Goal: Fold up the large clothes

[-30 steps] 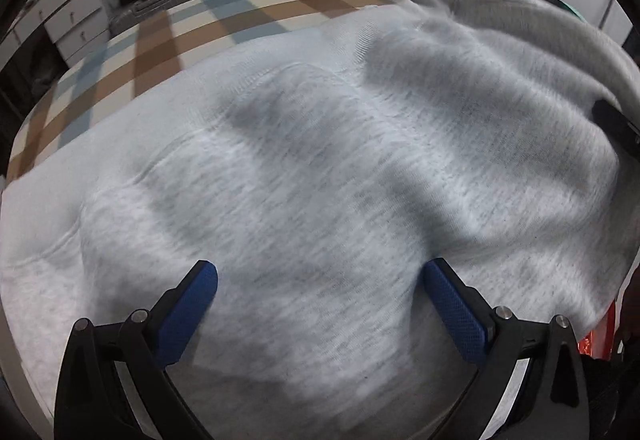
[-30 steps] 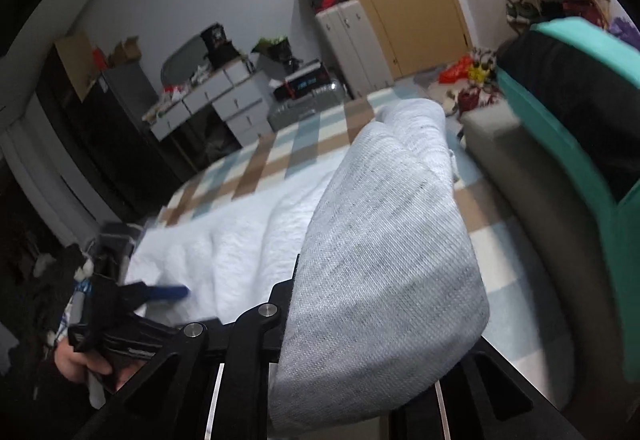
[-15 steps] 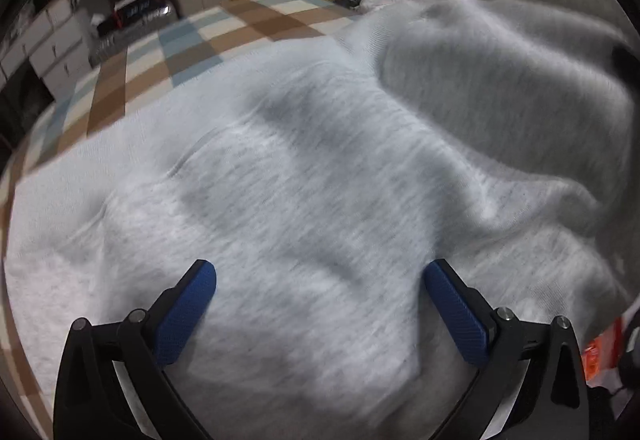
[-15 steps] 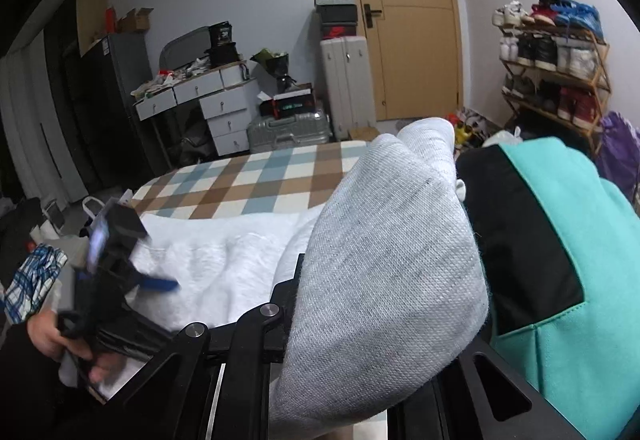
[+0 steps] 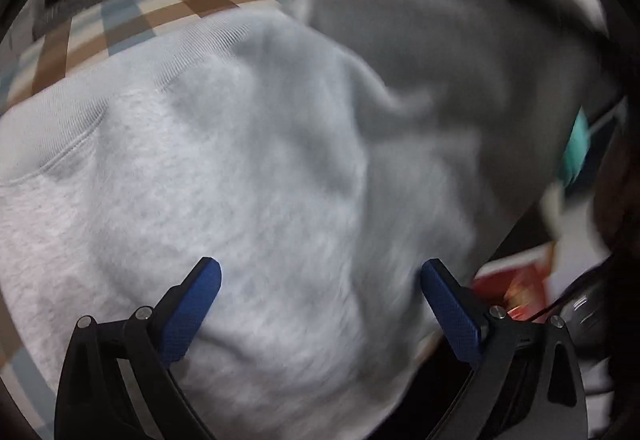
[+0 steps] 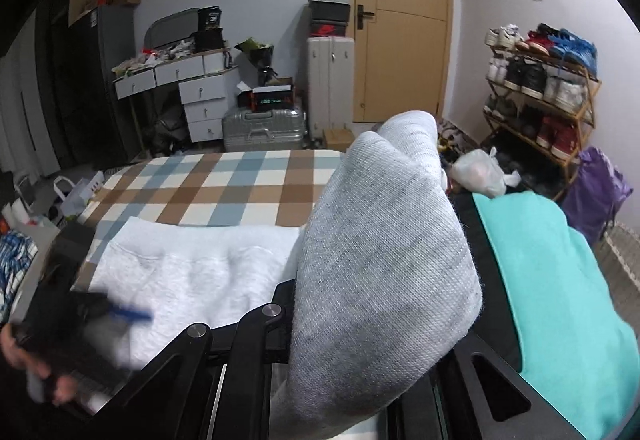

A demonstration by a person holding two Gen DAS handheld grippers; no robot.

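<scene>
A light grey sweatshirt (image 5: 248, 168) lies spread on a bed with a checked cover (image 6: 224, 184). My left gripper (image 5: 320, 304) is open, its blue pads just above the cloth near the bed's front edge. It also shows blurred at the lower left of the right wrist view (image 6: 100, 316). My right gripper (image 6: 360, 360) is shut on a fold of the sweatshirt (image 6: 380, 260) and holds it lifted over the bed's right side. The cloth drapes over the fingers and hides them.
A teal and black garment (image 6: 552, 280) lies at the right. Beyond the bed stand a silver suitcase (image 6: 262, 126), white drawers (image 6: 200, 92), a wooden door (image 6: 400, 20) and a shoe rack (image 6: 540, 88). A red item (image 5: 516, 284) shows below the bed's edge.
My right gripper has swung up and left with the grey fold. My left gripper has moved right along the sweatshirt toward its front right edge, still open.
</scene>
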